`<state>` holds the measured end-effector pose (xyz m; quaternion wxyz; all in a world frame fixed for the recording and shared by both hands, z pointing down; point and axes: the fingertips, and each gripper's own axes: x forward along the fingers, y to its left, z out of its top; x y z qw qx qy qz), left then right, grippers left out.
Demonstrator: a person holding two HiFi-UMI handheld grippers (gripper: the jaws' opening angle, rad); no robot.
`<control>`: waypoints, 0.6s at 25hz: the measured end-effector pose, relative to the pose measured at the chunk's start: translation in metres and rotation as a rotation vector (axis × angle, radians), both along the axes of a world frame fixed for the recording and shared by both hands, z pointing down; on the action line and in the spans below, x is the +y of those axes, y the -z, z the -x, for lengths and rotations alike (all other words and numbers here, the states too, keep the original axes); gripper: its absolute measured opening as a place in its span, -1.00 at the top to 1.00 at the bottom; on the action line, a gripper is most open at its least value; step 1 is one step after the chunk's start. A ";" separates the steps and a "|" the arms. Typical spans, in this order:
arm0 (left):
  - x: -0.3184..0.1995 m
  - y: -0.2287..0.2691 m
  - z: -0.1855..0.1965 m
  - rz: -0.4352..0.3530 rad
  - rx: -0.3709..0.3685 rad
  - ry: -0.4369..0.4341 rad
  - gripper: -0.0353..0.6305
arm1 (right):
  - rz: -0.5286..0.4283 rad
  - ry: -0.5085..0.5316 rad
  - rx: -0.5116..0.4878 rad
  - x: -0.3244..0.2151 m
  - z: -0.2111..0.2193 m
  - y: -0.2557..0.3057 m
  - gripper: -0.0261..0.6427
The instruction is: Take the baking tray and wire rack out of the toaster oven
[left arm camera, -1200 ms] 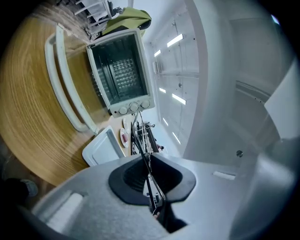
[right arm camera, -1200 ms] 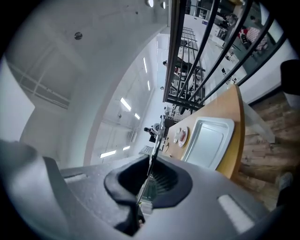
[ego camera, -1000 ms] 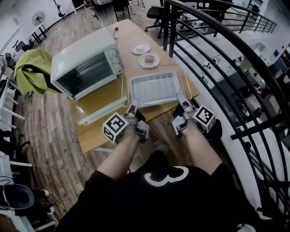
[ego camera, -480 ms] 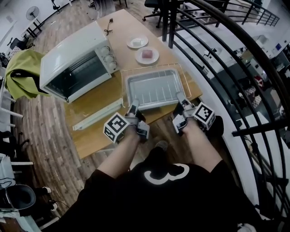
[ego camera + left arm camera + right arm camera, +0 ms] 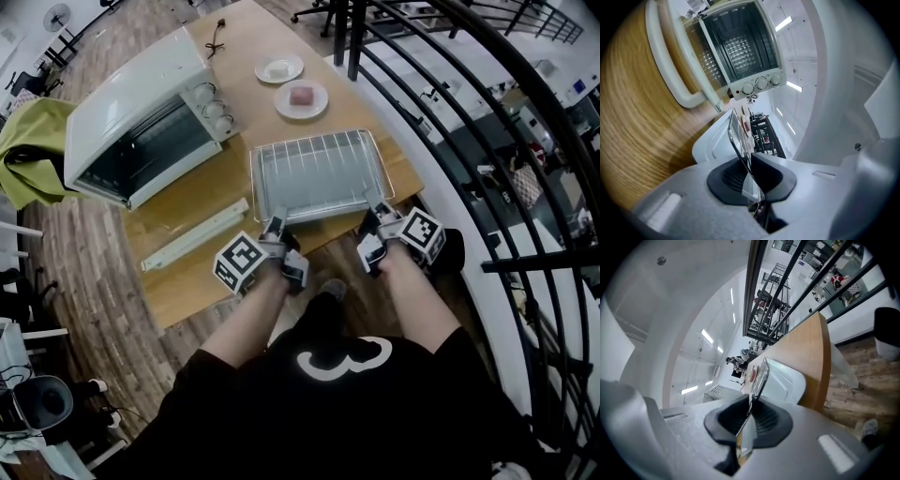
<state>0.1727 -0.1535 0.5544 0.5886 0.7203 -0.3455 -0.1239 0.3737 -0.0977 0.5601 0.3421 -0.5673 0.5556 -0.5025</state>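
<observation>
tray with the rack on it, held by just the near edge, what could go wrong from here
1. The left gripper and right gripper pinch only the near rim of the tray; its far end could sag and the rack slide forward.
2. The tray is close to the table corner; set down short, it might tip off.
3. The plate lies just beyond; a push could knock it.

Left tongs (image 5: 275, 225) and right tongs (image 5: 374, 219) on near rim of baking tray (image 5: 319, 183), beside toaster oven (image 5: 141, 122)
</observation>
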 end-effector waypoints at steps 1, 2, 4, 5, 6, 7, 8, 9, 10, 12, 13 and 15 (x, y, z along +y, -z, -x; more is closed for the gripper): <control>-0.001 -0.002 0.000 0.000 -0.001 -0.003 0.82 | 0.000 0.003 0.004 -0.001 0.000 -0.001 0.87; -0.002 -0.003 -0.001 -0.004 -0.005 -0.009 0.82 | -0.001 0.008 0.011 -0.002 0.000 -0.003 0.87; -0.003 -0.005 -0.002 -0.019 -0.022 -0.030 0.81 | -0.008 0.023 0.034 -0.004 -0.001 -0.004 0.86; -0.003 -0.006 -0.003 -0.028 -0.031 -0.042 0.80 | -0.013 0.033 0.051 -0.005 -0.001 -0.004 0.85; -0.002 -0.006 -0.004 -0.036 -0.037 -0.054 0.79 | -0.017 0.042 0.067 -0.006 -0.001 -0.004 0.84; -0.001 -0.007 -0.004 -0.044 -0.041 -0.067 0.79 | -0.019 0.049 0.079 -0.006 0.000 -0.004 0.83; 0.000 -0.007 -0.004 -0.053 -0.043 -0.079 0.79 | -0.022 0.056 0.089 -0.006 0.000 -0.005 0.83; 0.000 -0.007 -0.005 -0.065 -0.048 -0.092 0.79 | -0.026 0.066 0.104 -0.006 0.001 -0.005 0.83; 0.000 -0.007 -0.005 -0.080 -0.057 -0.107 0.78 | -0.029 0.081 0.126 -0.006 0.001 -0.005 0.83; 0.000 -0.008 -0.006 -0.113 -0.086 -0.142 0.75 | -0.031 0.120 0.177 -0.006 0.002 -0.004 0.79; 0.000 -0.007 -0.006 -0.129 -0.102 -0.162 0.73 | -0.031 0.141 0.198 -0.005 0.003 -0.004 0.75; 0.001 -0.007 -0.007 -0.158 -0.126 -0.203 0.65 | -0.044 0.188 0.240 -0.006 0.006 -0.002 0.63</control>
